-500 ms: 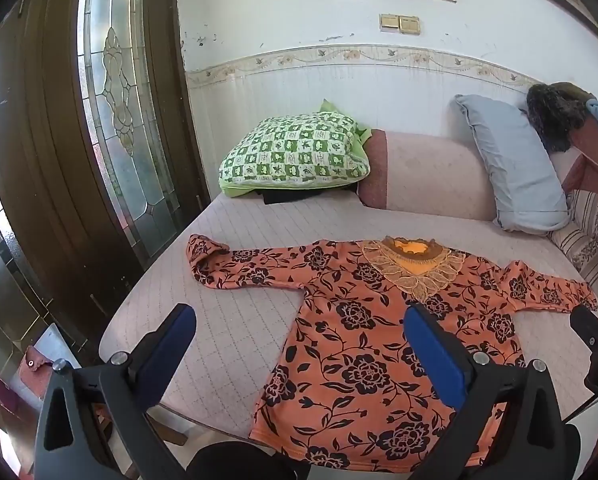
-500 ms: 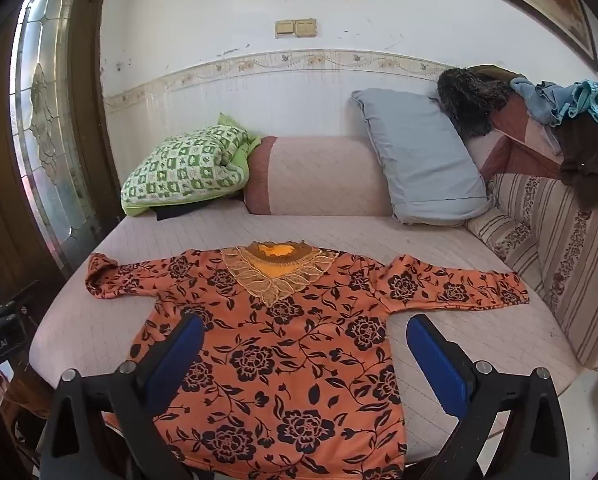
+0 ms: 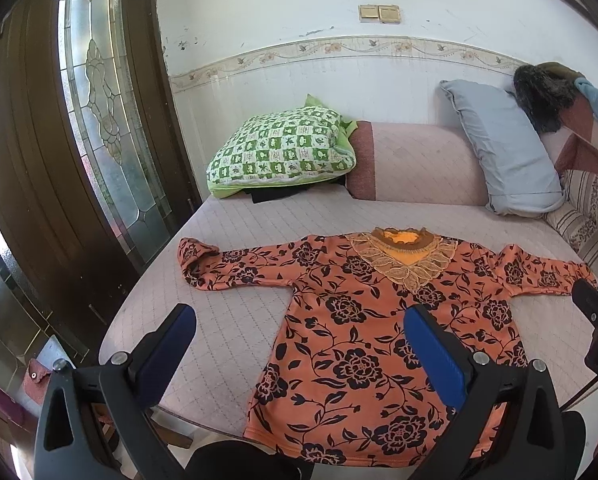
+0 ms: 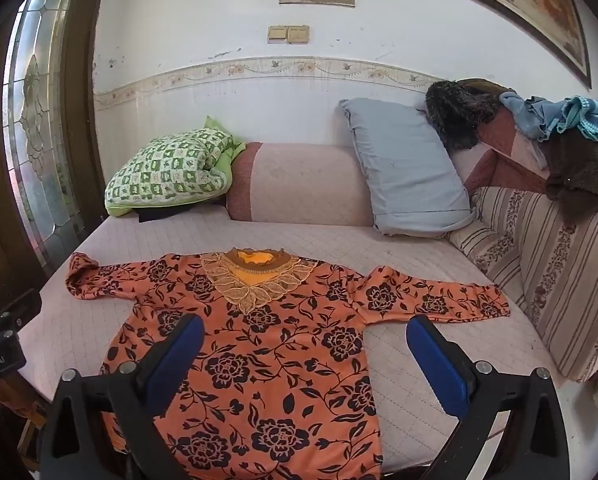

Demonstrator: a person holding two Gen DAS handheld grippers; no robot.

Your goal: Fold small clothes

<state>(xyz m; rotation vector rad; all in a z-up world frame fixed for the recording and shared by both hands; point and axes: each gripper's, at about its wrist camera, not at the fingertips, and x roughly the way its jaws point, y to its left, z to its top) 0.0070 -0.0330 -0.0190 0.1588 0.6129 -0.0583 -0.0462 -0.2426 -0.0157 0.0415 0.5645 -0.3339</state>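
An orange long-sleeved top with black flowers (image 3: 383,320) (image 4: 267,344) lies flat on the pink quilted bed (image 3: 239,320) (image 4: 419,272), front up, both sleeves spread out and its hem at the near edge. The end of its left sleeve (image 3: 197,258) is folded over. My left gripper (image 3: 299,334) hovers open above the near left side of the top, nothing between its blue pads. My right gripper (image 4: 305,346) hovers open above the top's lower right part, also holding nothing. Each gripper's body shows at the edge of the other's view.
At the head of the bed lie a green checked pillow (image 3: 283,148), a pink bolster (image 4: 299,184) and a grey pillow (image 4: 403,168). Loose clothes (image 4: 567,136) pile on a striped cushion (image 4: 547,264) at the right. A dark wooden door with glass panel (image 3: 99,120) stands left.
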